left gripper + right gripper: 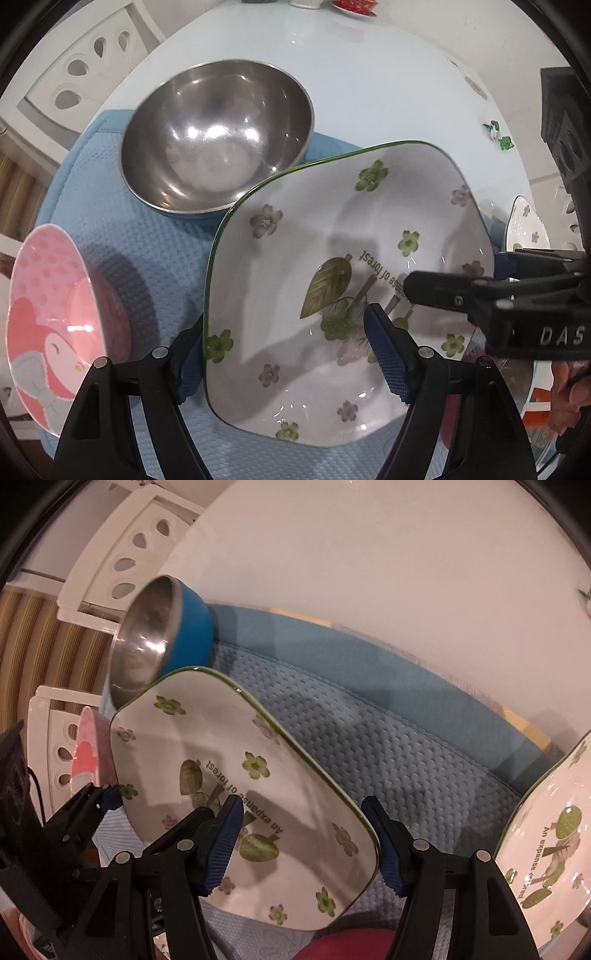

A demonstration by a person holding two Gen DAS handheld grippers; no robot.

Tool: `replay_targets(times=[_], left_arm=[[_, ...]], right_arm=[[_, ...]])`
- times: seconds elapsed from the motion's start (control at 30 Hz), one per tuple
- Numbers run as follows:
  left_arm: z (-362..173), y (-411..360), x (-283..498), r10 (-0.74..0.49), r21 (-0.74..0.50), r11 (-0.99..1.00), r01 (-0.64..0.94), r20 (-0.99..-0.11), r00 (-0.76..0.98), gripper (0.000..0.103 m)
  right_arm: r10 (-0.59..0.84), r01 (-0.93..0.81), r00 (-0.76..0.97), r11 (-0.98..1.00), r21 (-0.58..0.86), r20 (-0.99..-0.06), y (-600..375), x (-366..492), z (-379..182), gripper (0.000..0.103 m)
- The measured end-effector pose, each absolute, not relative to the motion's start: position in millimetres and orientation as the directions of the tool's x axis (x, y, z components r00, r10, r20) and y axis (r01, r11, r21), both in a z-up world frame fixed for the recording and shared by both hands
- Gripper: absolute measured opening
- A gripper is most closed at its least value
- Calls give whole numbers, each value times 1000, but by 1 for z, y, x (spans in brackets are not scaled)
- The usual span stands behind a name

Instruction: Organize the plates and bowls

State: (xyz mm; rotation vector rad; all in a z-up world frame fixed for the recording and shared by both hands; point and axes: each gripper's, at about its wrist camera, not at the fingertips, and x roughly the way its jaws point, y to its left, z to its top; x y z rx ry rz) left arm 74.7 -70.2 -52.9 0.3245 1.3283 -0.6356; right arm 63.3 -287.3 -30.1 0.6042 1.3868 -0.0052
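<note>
ceramic square plate [332, 295] over blue mat [122, 266], my left gripper [284, 350] and right gripper [308, 843] each clamping opposite rim. lift step in hand; next i carry level toward second plate [550, 849].

Brushed steel bowl [218, 144] gleams inside, its outer wall matt blue. The square floral plate [332, 295] looks glazed ceramic, glossy. Beneath lies a blue mat [399, 746], dimpled cloth. Pink cartoon bowl [55, 317] shines like smooth plastic. White tabletop [369, 81] glossy.
</note>
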Motion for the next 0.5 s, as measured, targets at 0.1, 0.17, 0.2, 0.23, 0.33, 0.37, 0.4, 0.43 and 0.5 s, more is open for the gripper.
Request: replay_targets(times=[0.1, 0.17, 0.2, 0.23, 0.33, 0.37, 0.4, 0.43, 0.5], left_arm=[[-42, -60, 79, -257, -136, 792, 596, -958, 123, 75], [-36, -52, 78, -243, -105, 788, 607, -958, 150, 75], [-33, -49, 79, -243, -101, 784, 612, -958, 153, 75], [-31, -47, 79, -251, -113, 786, 608, -957, 148, 75], [-20, -34, 83, -275, -145, 797, 587, -951, 139, 75], [-15, -29, 83, -282, -149, 798, 584, -949, 143, 75], [-11, -26, 81, -287, -152, 798, 583, -947, 145, 75], [-5, -23, 80, -295, -157, 796, 585, -944, 148, 75], [7, -19, 78, -308, -159, 788, 595, -938, 157, 75]], right_arm=[[350, 350, 218, 844, 408, -911, -286, 61, -25, 65], [360, 354, 229, 835, 422, -905, -285, 55, -25, 65], [359, 357, 235, 833, 423, -903, -278, 50, -28, 65], [357, 357, 238, 833, 423, -903, -278, 48, -26, 65], [353, 352, 252, 834, 425, -901, -275, 42, -14, 65], [355, 351, 256, 833, 428, -899, -272, 39, -10, 65], [355, 352, 259, 831, 430, -898, -271, 36, -6, 65], [351, 351, 262, 833, 427, -899, -270, 35, -2, 65], [337, 353, 269, 837, 417, -902, -266, 33, 5, 65]])
